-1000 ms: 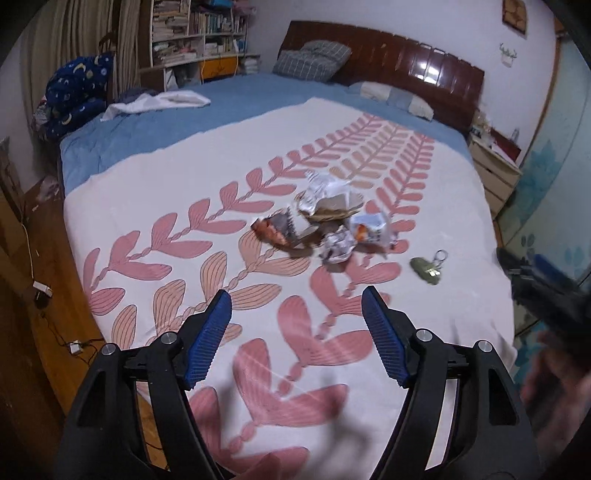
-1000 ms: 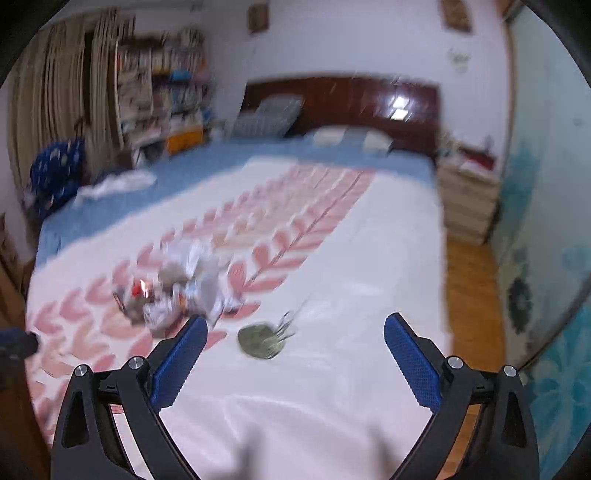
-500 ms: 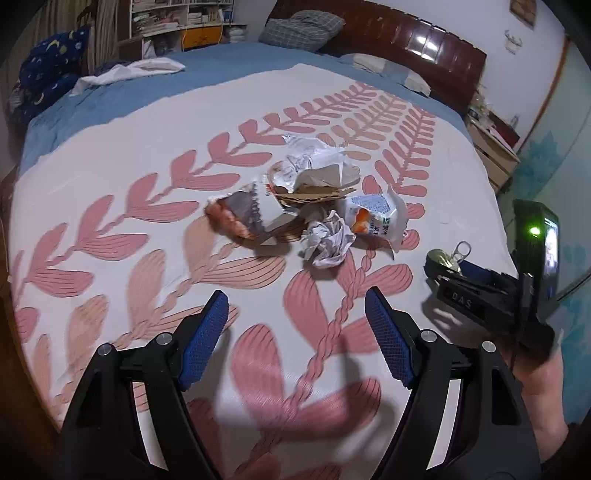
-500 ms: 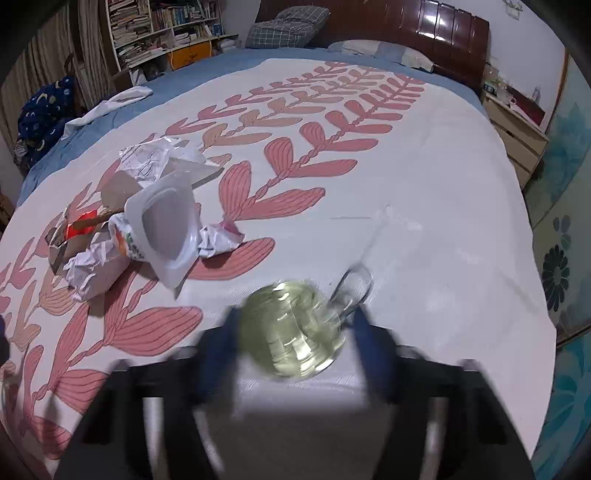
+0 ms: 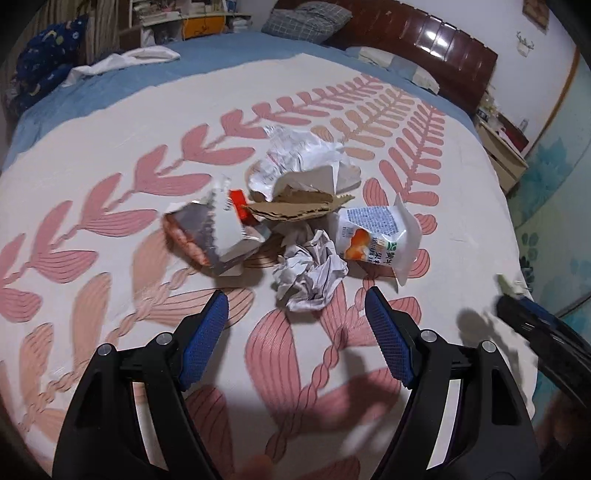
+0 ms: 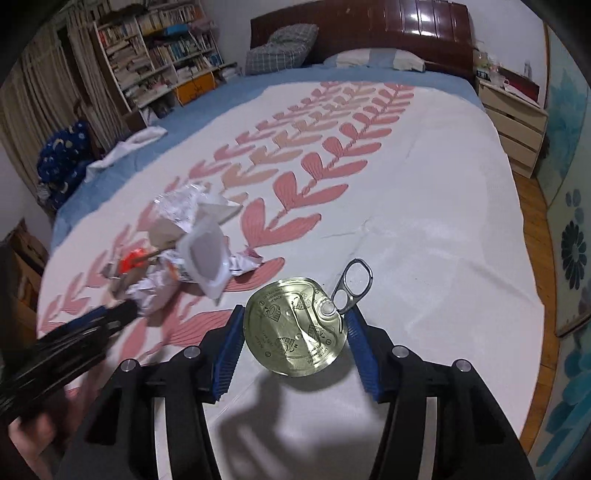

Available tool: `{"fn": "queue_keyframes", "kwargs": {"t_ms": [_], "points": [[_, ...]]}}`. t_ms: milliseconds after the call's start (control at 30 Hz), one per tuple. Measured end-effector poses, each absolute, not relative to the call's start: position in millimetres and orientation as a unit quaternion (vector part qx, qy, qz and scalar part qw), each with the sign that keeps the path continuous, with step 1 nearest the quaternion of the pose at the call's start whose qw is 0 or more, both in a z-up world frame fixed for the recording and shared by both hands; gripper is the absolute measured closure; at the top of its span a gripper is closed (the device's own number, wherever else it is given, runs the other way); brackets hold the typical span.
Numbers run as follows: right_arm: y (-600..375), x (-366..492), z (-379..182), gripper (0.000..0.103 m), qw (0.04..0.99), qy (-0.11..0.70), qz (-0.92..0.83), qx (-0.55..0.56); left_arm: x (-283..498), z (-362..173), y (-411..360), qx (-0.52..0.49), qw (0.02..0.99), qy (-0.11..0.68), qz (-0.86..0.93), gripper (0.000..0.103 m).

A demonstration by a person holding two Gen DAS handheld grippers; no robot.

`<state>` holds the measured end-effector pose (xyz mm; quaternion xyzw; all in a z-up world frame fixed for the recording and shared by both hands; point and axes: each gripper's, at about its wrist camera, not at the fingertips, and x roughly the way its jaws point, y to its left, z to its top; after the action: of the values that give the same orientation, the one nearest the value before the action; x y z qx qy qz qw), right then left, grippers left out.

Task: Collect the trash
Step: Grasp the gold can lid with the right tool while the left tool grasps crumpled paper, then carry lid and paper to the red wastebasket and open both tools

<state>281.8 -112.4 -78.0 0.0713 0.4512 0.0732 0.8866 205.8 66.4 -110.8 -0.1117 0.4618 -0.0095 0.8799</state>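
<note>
A pile of trash lies on the bed: a crumpled white paper ball (image 5: 310, 275), a juice pouch (image 5: 380, 240), torn cardboard (image 5: 295, 210), a foil-lined carton (image 5: 212, 234) and crumpled printed paper (image 5: 295, 157). My left gripper (image 5: 295, 336) is open, just short of the paper ball. My right gripper (image 6: 293, 339) has its blue pads on both sides of a round metal can lid (image 6: 295, 326) with a pull ring (image 6: 352, 282), lifted a little off the bedspread. The pile also shows in the right wrist view (image 6: 184, 251). The left gripper shows there, blurred (image 6: 74, 332).
The bedspread (image 5: 110, 184) is white with pink leaf patterns over a blue sheet. A dark headboard (image 6: 369, 26), pillows, a bookshelf (image 6: 155, 55), a bedside cabinet (image 6: 513, 122) and wooden floor (image 6: 535, 206) surround the bed. White cloth (image 5: 125, 61) lies at the far left.
The left gripper moved closer to the trash pile, facing the paper ball. The right gripper moved in on the can lid and its jaws narrowed around it.
</note>
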Motion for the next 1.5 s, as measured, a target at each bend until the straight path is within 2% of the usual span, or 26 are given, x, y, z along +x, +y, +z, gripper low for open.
{"fn": "queue_keyframes", "kwargs": {"t_ms": [133, 167, 200, 233, 600, 833, 1000, 1267, 1500], "points": [[-114.4, 265.2, -64.4, 0.049, 0.891, 0.441, 0.085, 0.068, 221.9, -126.8, 74.2, -0.149, 0.864, 0.481, -0.005, 0.029], [-114.8, 263.3, -62.4, 0.049, 0.890, 0.442, 0.089, 0.070, 223.6, -128.5, 73.6, -0.149, 0.864, 0.481, -0.006, 0.043], [-115.2, 260.8, -59.5, 0.049, 0.889, 0.441, 0.096, 0.072, 224.8, -130.9, 72.2, -0.145, 0.863, 0.484, -0.007, 0.066], [-115.2, 256.7, -56.5, 0.049, 0.890, 0.440, 0.100, 0.074, 226.3, -134.6, 69.8, -0.139, 0.859, 0.493, -0.006, 0.072], [-137.2, 230.5, -43.5, 0.049, 0.892, 0.434, 0.101, 0.079, 211.6, -117.9, 50.9, -0.073, 0.868, 0.492, 0.006, 0.077], [-170.5, 202.9, -22.1, 0.049, 0.902, 0.410, 0.086, 0.108, 161.8, -62.8, 31.9, -0.005, 0.894, 0.447, 0.020, 0.077], [-198.8, 164.6, 0.1, 0.049, 0.908, 0.380, 0.084, 0.154, 113.0, -13.0, 12.8, -0.001, 0.917, 0.398, 0.003, 0.077], [-267.0, 35.8, 71.8, 0.049, 0.941, 0.280, 0.038, 0.185, 32.0, 64.3, -61.0, 0.027, 0.945, 0.316, -0.079, 0.077], [-364.0, -106.6, 97.5, 0.048, 0.950, 0.222, -0.065, 0.208, -22.1, 90.5, -152.6, 0.044, 0.935, 0.295, -0.190, 0.077]]}}
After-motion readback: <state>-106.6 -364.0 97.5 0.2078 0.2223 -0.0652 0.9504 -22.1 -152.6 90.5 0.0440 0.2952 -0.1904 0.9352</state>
